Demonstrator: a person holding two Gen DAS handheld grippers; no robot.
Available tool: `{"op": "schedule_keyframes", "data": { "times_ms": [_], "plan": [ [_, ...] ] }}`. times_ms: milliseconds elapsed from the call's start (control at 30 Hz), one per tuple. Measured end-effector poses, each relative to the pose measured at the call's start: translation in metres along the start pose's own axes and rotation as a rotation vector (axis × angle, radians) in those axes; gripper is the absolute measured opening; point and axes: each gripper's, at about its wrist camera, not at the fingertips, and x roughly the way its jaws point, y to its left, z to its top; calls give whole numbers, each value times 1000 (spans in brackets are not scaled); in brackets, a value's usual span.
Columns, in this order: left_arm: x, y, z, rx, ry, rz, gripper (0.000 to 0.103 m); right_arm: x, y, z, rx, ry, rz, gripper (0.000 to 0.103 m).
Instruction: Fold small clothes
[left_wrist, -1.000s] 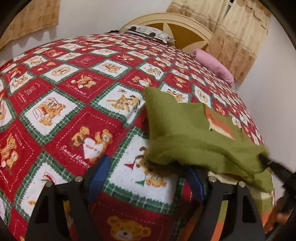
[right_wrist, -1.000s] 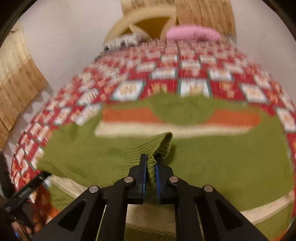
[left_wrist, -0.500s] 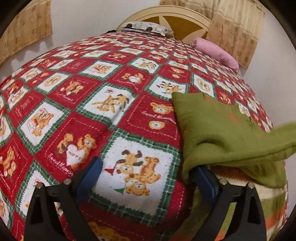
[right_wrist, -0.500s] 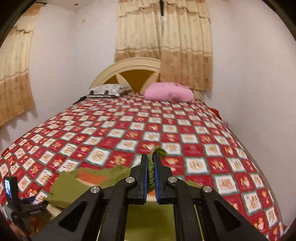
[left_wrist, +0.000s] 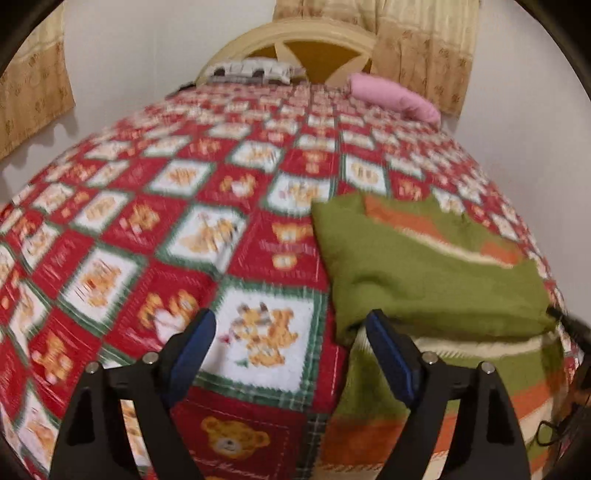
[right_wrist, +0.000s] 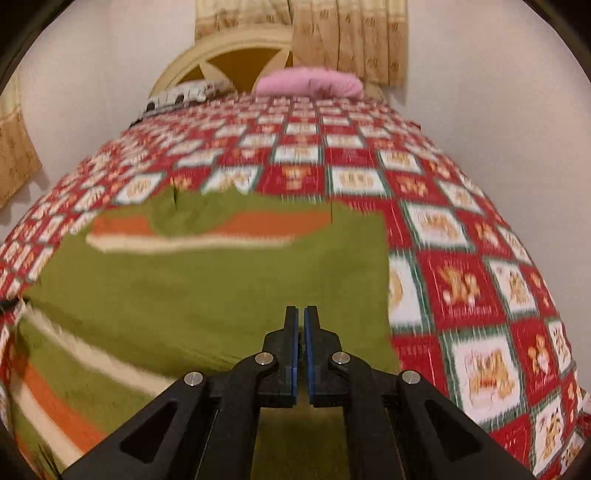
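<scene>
Left wrist view has the green sweater (left_wrist: 424, 273) sitting at about 3 o'clock on the bed (left_wrist: 147, 229), near the foot end, and it looks partly folded already: a plain green flap lies across the body, with the orange and cream chest stripes peeking out beyond it and the striped hem hanging toward the bed's edge at 5 o'clock. So I'd guess one fold is in, maybe a sleeve or side panel, and the rest (other side, then halving it) is yet to do. Both shots are a bit motion-blurred, so the finer layers are hard to read.

Left tool (left_wrist: 288, 354) has its fingers spread wide with nothing between them, hovering low over the quilt, the right-hand finger just beside the sweater's near corner.

Right wrist view: right tool (right_wrist: 301, 350) points toward 12 o'clock over the sweater (right_wrist: 207, 295), angled down, fingers drawn nearly together with only a thin slit. Something dark sits in that slit, but I can't tell if it's cloth or just shadow. The green flap's straight edge runs at about 2 o'clock from it.
</scene>
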Motion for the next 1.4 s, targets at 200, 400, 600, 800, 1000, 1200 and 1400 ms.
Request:
{"op": "schedule_keyframes", "data": {
  "times_ms": [200, 400, 600, 800, 1000, 1200, 1400],
  "plan": [
    [18, -18, 28, 67, -45, 47, 87, -28, -22, -6, 144, -79, -2, 3],
    [60, -46, -9, 169, 79, 122, 88, -37, 15, -9, 81, -66, 124, 3],
    [48, -29, -19, 138, 69, 101, 99, -5, 22, -33, 72, 37, 158, 4],
    [24, -28, -19, 127, 27, 70, 98, -27, 8, -39, 36, 38, 100, 4],
    [5, -45, 17, 105, -67, 27, 98, -48, -21, -18, 147, -54, 103, 4],
    [52, -69, 32, 110, -22, 89, 98, -13, 10, -2, 73, -7, 122, 4],
    [90, -46, 17, -13, 95, 56, 102, -4, 7, -3, 101, -27, 116, 5]
  ]
}}
